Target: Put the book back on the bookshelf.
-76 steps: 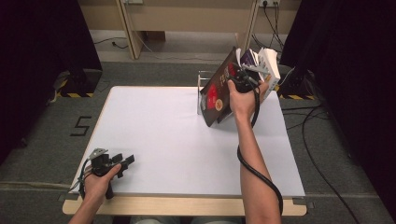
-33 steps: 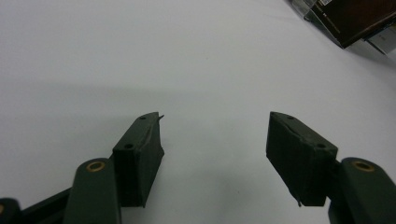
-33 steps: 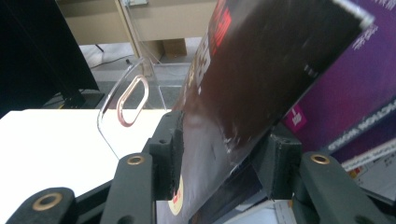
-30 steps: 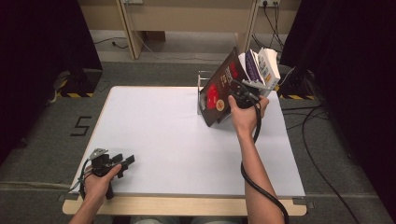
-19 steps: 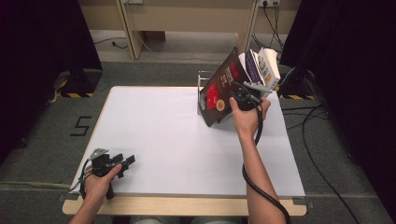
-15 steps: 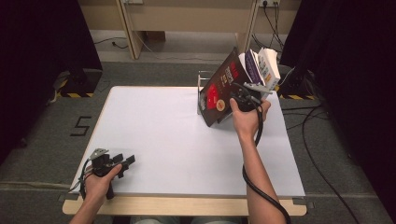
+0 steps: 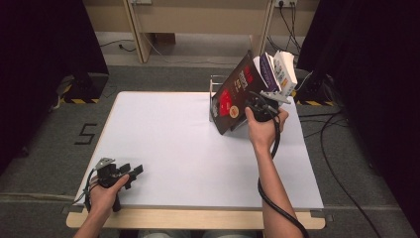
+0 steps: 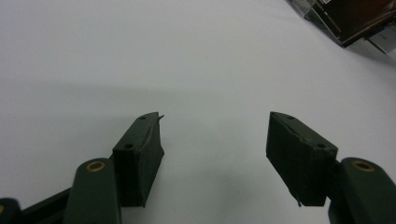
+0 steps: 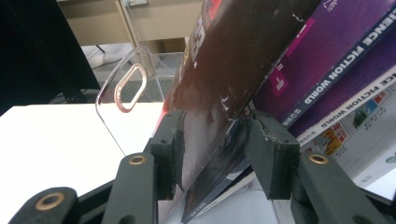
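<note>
A dark glossy book with red print (image 7: 230,99) leans left in a clear acrylic rack (image 7: 214,94) at the table's far right. My right gripper (image 7: 255,106) is shut on its near edge. In the right gripper view the dark book (image 9: 224,70) sits between the two pads, and both press on its covers; the right gripper (image 9: 215,119) points at the rack's clear end wall (image 9: 126,88). A purple book (image 9: 327,42) and a white one (image 9: 359,126) stand behind it. My left gripper (image 7: 130,173) rests open near the front left corner, with nothing between the left gripper (image 8: 215,116) jaws.
The white table (image 7: 163,129) stretches bare between the two hands. The purple book (image 7: 265,72) and the white book (image 7: 286,69) lean right in the rack. Cables and table legs lie on the floor beyond the far edge.
Compared with the earliest frame, my right hand sits slightly lower on the dark book, so the purple book shows behind it. Over the last second nothing has visibly moved.
</note>
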